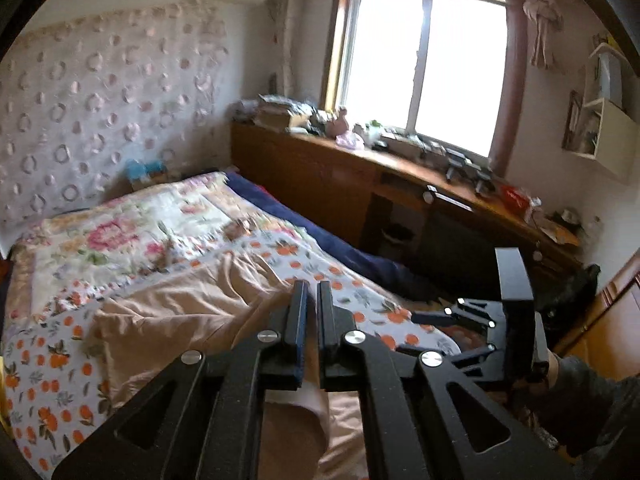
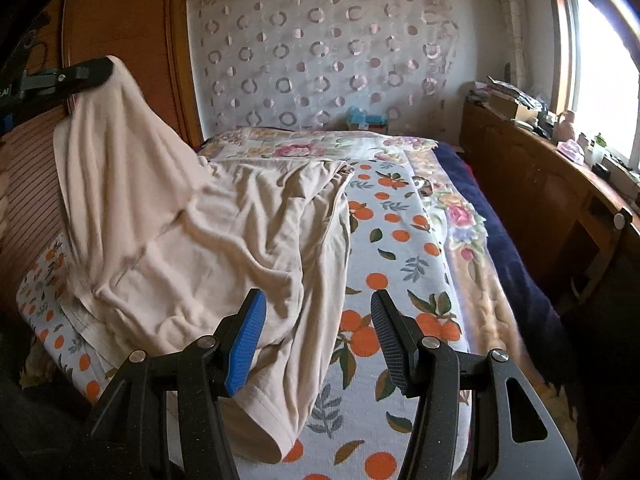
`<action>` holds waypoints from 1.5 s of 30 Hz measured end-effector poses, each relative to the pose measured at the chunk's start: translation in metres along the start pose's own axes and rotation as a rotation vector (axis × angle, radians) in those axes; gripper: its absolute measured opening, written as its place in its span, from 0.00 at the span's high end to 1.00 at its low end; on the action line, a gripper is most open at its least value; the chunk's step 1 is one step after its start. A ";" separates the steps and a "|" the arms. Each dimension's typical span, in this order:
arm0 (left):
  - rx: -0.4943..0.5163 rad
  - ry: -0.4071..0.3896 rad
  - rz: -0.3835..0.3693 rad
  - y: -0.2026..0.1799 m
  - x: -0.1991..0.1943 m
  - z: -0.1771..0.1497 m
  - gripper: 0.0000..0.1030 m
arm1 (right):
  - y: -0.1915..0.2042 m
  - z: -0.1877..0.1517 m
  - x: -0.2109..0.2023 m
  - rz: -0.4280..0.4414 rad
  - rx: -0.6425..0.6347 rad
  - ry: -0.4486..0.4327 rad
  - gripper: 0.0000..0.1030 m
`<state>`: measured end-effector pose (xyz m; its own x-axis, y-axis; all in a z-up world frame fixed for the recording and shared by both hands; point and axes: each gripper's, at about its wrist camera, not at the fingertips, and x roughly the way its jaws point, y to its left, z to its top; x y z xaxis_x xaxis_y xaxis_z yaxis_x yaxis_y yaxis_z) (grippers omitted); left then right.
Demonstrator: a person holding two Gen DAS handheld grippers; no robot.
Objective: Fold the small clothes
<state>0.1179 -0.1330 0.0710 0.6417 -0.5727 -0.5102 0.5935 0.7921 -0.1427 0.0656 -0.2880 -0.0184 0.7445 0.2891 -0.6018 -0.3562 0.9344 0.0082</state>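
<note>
The beige garment [image 2: 224, 240] is laid lengthwise along the bed [image 2: 400, 280], one corner pinched by the left claw [image 2: 105, 73]; the right claw [image 2: 320, 336] is released

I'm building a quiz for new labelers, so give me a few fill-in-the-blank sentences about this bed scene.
1. One end of the beige shirt hangs lifted from the ____ gripper.
2. The right gripper has its jaws ____, with nothing gripped.
3. The sheet under the shirt is printed with ____.

Missing words: left; open; oranges
</note>
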 end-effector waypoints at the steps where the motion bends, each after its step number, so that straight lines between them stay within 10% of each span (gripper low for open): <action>1: 0.003 -0.001 0.003 0.001 -0.001 -0.002 0.65 | 0.001 -0.001 0.001 0.002 -0.002 0.002 0.45; 10: -0.044 -0.026 0.127 0.031 -0.037 -0.031 0.28 | 0.002 0.007 0.011 0.040 -0.018 0.020 0.45; 23: -0.163 -0.017 0.351 0.093 -0.072 -0.102 0.26 | 0.041 0.039 0.053 0.126 -0.101 0.040 0.45; 45: -0.242 0.001 0.438 0.124 -0.101 -0.152 0.26 | 0.168 0.117 0.167 0.326 -0.381 0.183 0.45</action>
<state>0.0528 0.0554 -0.0244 0.8049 -0.1754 -0.5668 0.1385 0.9845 -0.1079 0.1959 -0.0581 -0.0236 0.4627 0.4789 -0.7460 -0.7575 0.6507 -0.0521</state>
